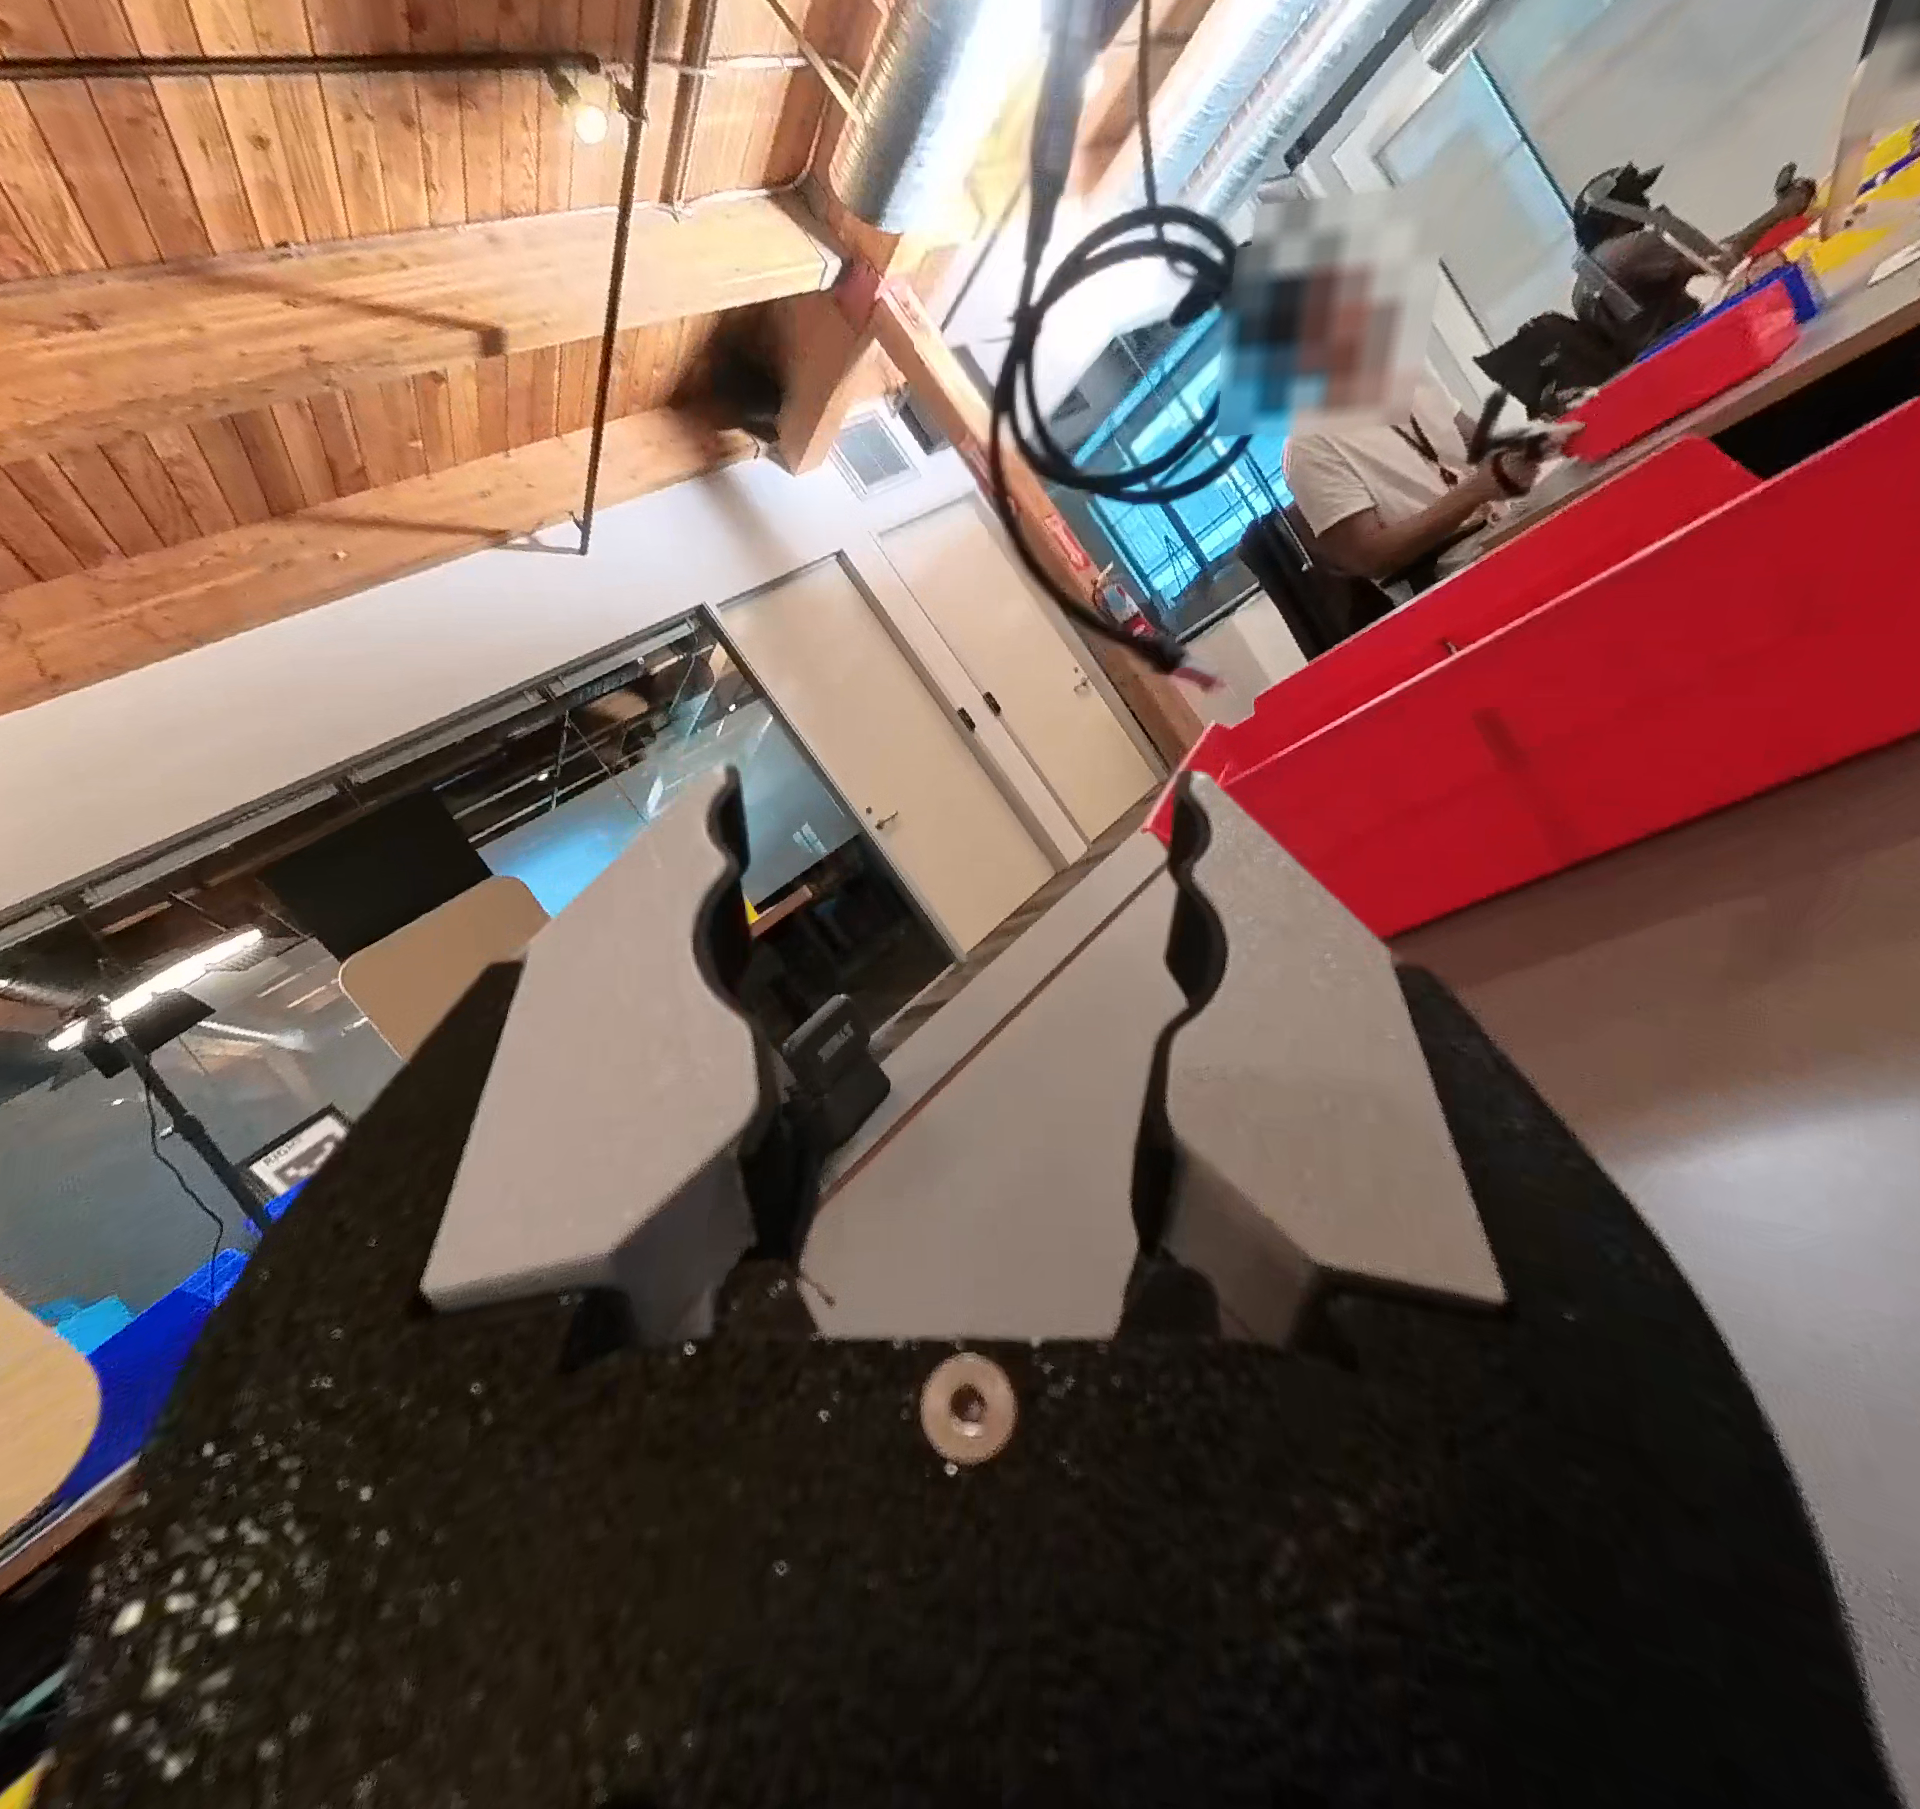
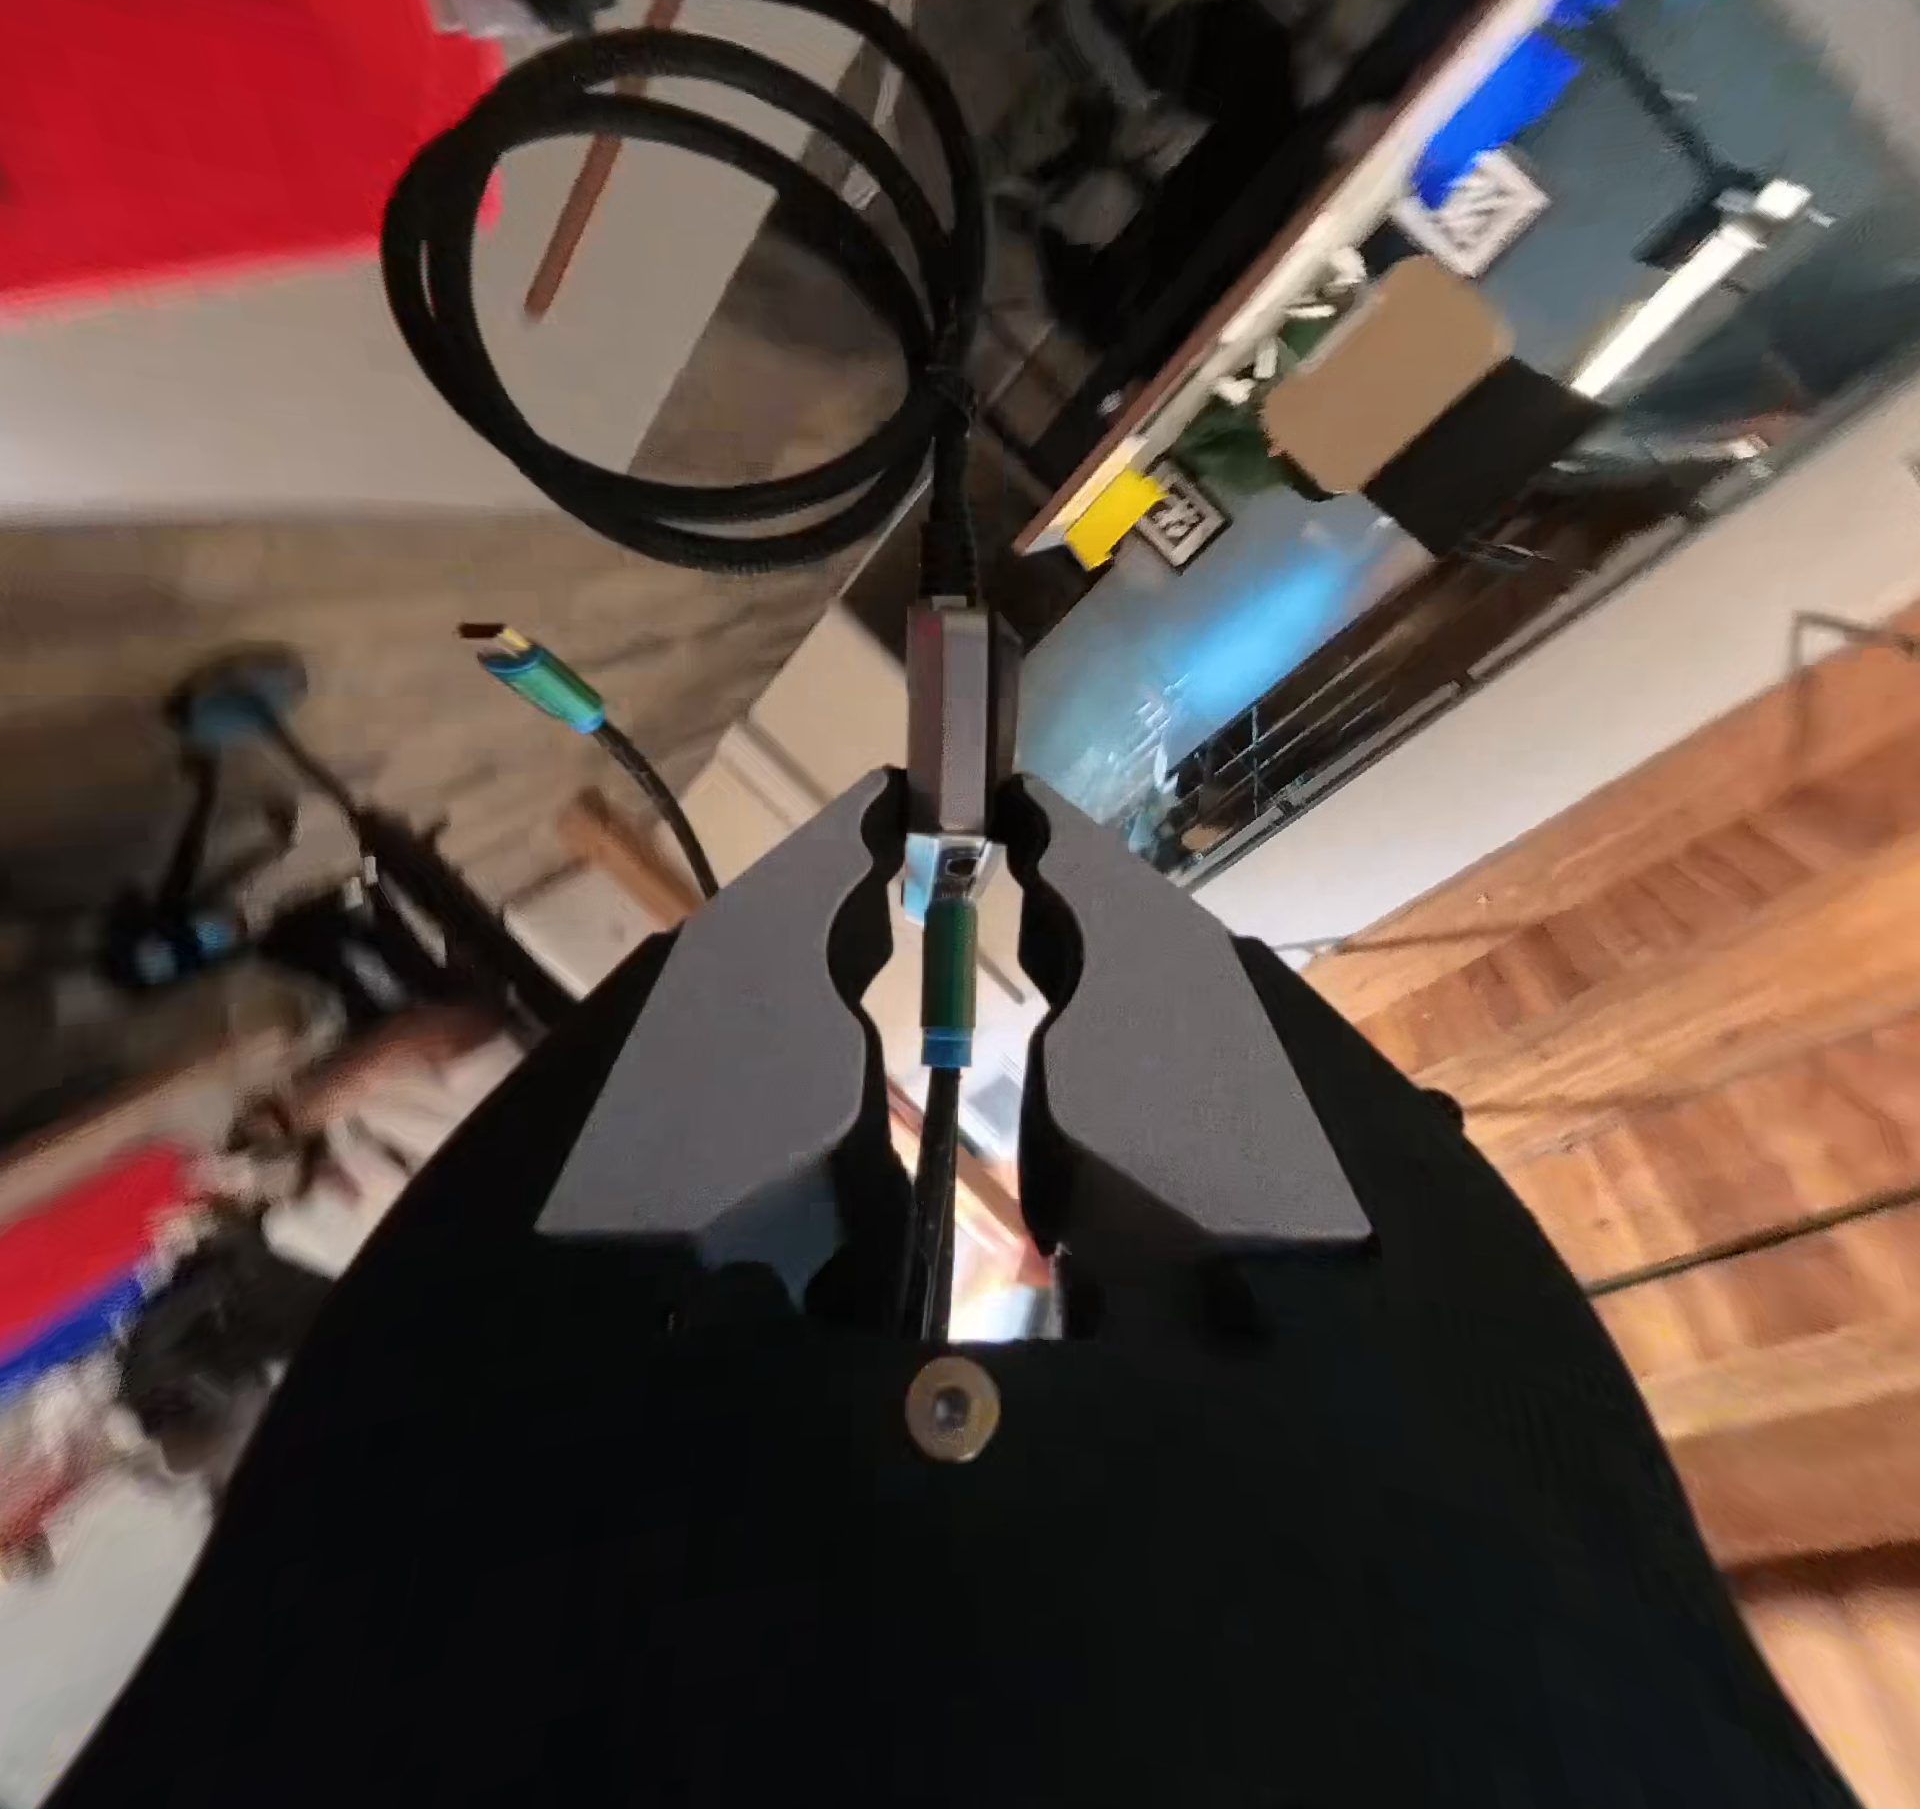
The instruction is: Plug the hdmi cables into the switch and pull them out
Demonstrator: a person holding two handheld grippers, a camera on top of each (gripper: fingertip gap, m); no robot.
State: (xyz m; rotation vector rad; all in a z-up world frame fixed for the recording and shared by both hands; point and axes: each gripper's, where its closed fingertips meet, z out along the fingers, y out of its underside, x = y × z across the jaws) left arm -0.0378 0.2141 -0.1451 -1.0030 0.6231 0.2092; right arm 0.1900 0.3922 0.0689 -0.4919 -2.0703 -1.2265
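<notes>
The right gripper [image 2: 951, 803] is pinching the grey switch [image 2: 951, 720] at its jaws' tips, with a green-plugged HDMI cable [image 2: 948, 970] seated at six o'clock and its black lead [image 2: 665, 284] looping toward eleven. The left gripper [image 1: 956, 824] is holding its jaws spread, empty, near a red bin [image 1: 1610, 699].

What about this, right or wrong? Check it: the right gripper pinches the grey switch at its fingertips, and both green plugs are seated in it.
Wrong on one count. The right gripper does pinch the grey switch at its fingertips, but only one green plug is seated in it. The other green plug hangs free off to the side, apart from the switch. The right wrist view shows this.
</notes>
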